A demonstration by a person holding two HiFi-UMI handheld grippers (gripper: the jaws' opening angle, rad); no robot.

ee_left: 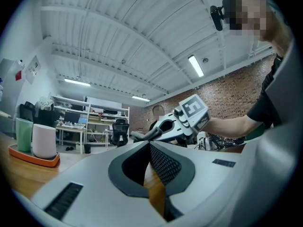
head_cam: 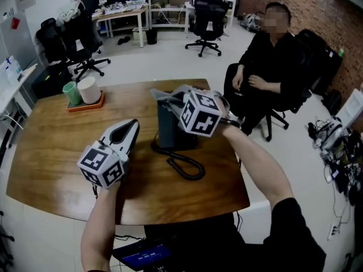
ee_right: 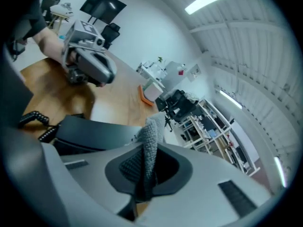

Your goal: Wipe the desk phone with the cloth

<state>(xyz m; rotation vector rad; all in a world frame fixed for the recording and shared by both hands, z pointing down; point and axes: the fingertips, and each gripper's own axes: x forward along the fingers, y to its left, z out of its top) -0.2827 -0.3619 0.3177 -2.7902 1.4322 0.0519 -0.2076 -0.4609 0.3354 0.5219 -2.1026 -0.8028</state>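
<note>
left gripper (head_cam: pixel 131 127) nearest, jaws pressed together on nothing; right gripper (ee_right: pixel 143 174) pinching the grey cloth (ee_right: pixel 151 136).
orange tray (head_cam: pixel 79 107) far left holds green cup (head_cam: pixel 71 93) and white cup (head_cam: pixel 89 89); dark desk phone (head_cam: pixel 169 128) upright mid-table, under the cloth.

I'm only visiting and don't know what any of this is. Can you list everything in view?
table: one, brown wood, fills the middle
desk phone: one, dark, table centre
coiled cord: one, black, in front of the phone
tray: one, orange, far left of the table
green cup: one, on the tray
white cup: one, on the tray beside the green one
cloth: one, grey, pinched in the right claw
seated person: one, in black, beyond the table
office chairs: several, black, background
left claw: grey, shut, empty
right claw: grey, above the phone
forearms: two, bare
</note>
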